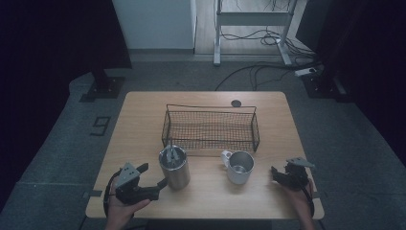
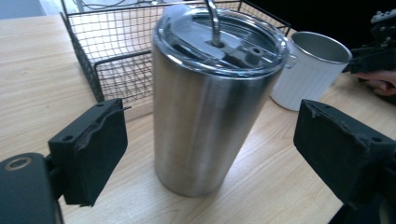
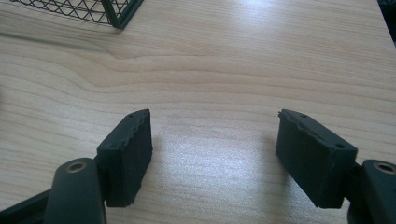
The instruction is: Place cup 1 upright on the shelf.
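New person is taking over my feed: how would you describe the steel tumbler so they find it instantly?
Start at the black wire basket in the middle of the wooden table. Just before its front left corner stands the steel tumbler, upright. Unlike the white mug to its right, it is taller, brushed metal, handleless, and has a clear lid with a metal straw.

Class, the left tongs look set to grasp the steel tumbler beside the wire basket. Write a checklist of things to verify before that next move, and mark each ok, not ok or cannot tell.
1. Left tongs open wider than the tumbler: ok.
2. Tumbler upright on the table: ok.
3. Lid seated, straw through it: ok.
4. Tumbler apart from the white mug: ok.
5. Tumbler clear of the basket: cannot tell, they stand close.
6. Right tongs hold nothing, over bare table: ok.
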`<state>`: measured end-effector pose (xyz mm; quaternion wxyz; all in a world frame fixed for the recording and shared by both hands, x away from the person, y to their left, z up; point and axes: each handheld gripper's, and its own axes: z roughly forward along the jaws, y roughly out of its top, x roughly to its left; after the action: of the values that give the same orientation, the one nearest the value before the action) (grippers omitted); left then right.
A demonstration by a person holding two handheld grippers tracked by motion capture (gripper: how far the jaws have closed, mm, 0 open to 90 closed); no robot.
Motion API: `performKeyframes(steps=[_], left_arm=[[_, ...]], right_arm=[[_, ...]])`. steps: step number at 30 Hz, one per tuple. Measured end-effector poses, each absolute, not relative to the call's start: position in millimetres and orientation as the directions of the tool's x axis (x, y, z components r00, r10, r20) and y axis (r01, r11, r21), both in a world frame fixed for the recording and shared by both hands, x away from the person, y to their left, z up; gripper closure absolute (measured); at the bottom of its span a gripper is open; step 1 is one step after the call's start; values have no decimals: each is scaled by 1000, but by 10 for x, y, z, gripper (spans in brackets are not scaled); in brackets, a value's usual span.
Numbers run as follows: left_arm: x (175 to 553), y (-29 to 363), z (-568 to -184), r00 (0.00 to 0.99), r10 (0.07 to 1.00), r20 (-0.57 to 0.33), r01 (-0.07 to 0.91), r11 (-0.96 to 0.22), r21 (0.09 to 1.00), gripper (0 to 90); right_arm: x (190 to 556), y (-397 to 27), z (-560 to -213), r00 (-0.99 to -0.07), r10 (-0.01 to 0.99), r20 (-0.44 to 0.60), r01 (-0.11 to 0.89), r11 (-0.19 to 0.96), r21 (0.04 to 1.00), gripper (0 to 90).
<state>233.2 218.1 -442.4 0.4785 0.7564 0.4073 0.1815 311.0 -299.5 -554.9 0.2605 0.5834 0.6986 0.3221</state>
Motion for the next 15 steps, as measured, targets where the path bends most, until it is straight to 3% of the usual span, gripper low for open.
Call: performKeyframes(steps=[15], left_arm=[[2395,2015,-4508,613,781,-119,459,-229,859,21]], right_arm=[[3110,-2996,-5548,-181,983,12,648,110,754,269]])
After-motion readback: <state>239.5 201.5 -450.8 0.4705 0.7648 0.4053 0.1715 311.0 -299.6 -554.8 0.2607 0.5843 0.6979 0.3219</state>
